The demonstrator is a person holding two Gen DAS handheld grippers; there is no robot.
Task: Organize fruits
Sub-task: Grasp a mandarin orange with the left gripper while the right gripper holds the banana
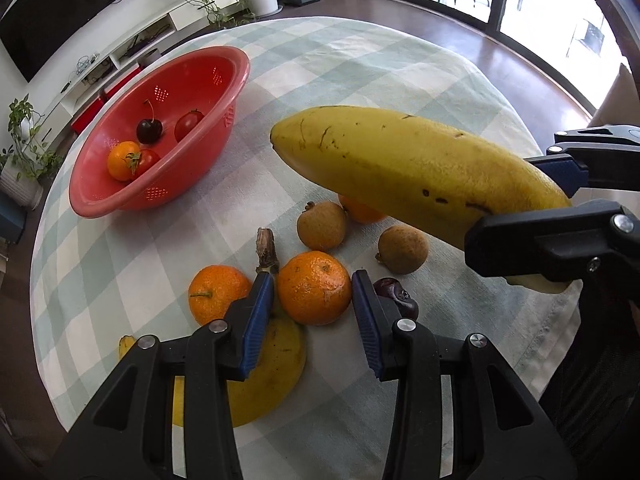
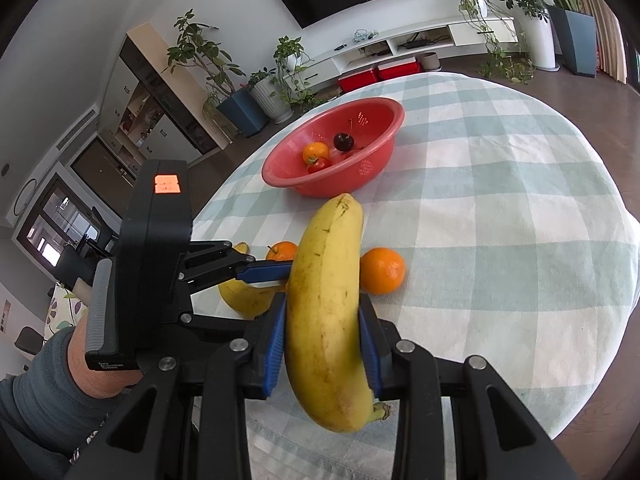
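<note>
My right gripper (image 2: 323,344) is shut on a yellow banana (image 2: 326,312) and holds it above the table; it also shows in the left wrist view (image 1: 416,168). My left gripper (image 1: 313,308) is open, its jaws either side of an orange (image 1: 314,293) without touching it. A second orange (image 1: 218,292), a second banana (image 1: 264,376), two brown round fruits (image 1: 321,226) and a dark plum (image 1: 396,300) lie nearby. A red colander bowl (image 1: 100,200) at the far left holds a cherry (image 1: 149,130), tomatoes (image 1: 188,123) and a small orange (image 1: 122,160).
The round table has a pale green checked cloth (image 2: 500,200). Another orange (image 2: 382,270) lies to the right of the held banana. A TV stand and potted plants (image 2: 276,88) stand beyond the table. The person's left hand (image 2: 92,368) grips the left tool.
</note>
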